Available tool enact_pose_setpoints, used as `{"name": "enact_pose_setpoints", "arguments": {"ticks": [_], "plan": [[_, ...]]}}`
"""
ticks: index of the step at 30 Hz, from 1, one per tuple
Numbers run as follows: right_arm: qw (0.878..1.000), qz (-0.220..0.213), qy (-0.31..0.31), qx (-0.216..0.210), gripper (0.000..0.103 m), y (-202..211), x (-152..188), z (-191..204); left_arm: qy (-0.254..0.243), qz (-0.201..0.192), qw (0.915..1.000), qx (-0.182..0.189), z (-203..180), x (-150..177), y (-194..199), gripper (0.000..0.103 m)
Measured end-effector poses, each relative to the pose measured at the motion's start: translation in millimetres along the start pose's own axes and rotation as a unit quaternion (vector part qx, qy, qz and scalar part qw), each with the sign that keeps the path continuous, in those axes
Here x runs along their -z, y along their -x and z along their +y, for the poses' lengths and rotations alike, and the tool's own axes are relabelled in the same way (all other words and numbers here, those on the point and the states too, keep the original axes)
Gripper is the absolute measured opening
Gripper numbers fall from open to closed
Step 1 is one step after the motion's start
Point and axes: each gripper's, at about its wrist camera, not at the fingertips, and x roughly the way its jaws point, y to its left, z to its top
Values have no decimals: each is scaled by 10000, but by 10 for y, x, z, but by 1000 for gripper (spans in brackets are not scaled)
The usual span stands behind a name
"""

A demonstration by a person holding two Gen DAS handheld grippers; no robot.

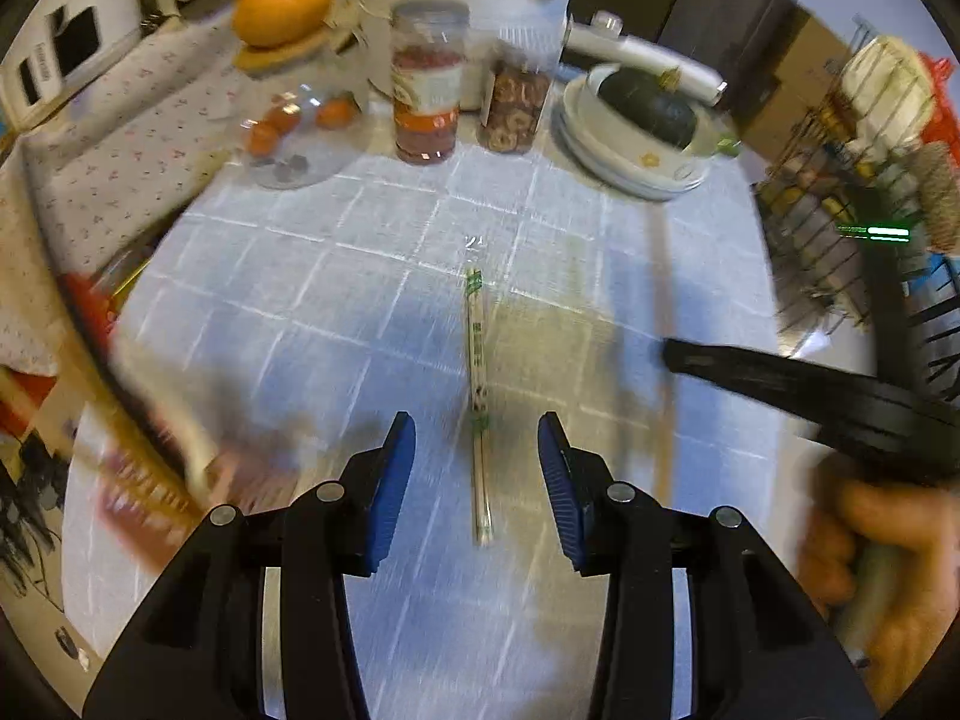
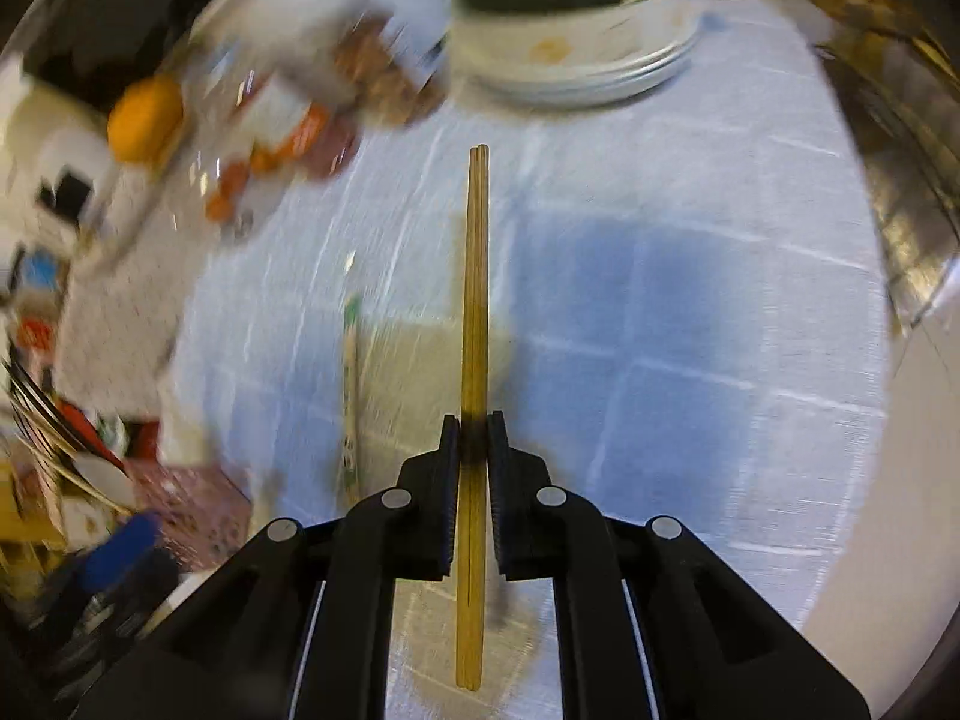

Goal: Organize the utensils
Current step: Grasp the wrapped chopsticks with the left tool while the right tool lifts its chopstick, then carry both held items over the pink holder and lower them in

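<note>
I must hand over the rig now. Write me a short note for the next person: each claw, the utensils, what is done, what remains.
Right claw: shut on a bare pair of wooden chopsticks, lifted above the tablecloth.
Left claw: open, empty, above the wrapped chopsticks, which lie flat on the cloth between its fingers in view.
Done: bare pair picked up.
Left: put it away, then grasp and put away the wrapped pair. The wire rack at the right may be the place; unconfirmed.
</note>
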Motion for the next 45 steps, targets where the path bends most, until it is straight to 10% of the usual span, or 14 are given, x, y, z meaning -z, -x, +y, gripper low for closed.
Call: {"name": "enact_pose_setpoints", "arguments": {"ticks": [11,13,16,23,31,45], "plan": [[9996,-251,64,-131,9,195,-27,-63,59,578,9977,-352,69,-257,-1025,39],[9995,-242,130,-126,9,193,-5,-45,-5,604,9979,-247,77,-206,-1052,9],[9994,-262,183,-151,9,188,6,27,-269,445,9982,-288,48,-170,-916,8],[9980,-398,404,-271,9,252,47,277,-652,-576,9953,418,2,-215,209,8],[9936,-698,789,-397,9,405,113,627,-453,-1998,9732,1046,677,85,1381,9],[9598,-1844,1760,-1175,9,857,429,1728,299,-3369,9347,1096,1566,503,1425,9]]}}
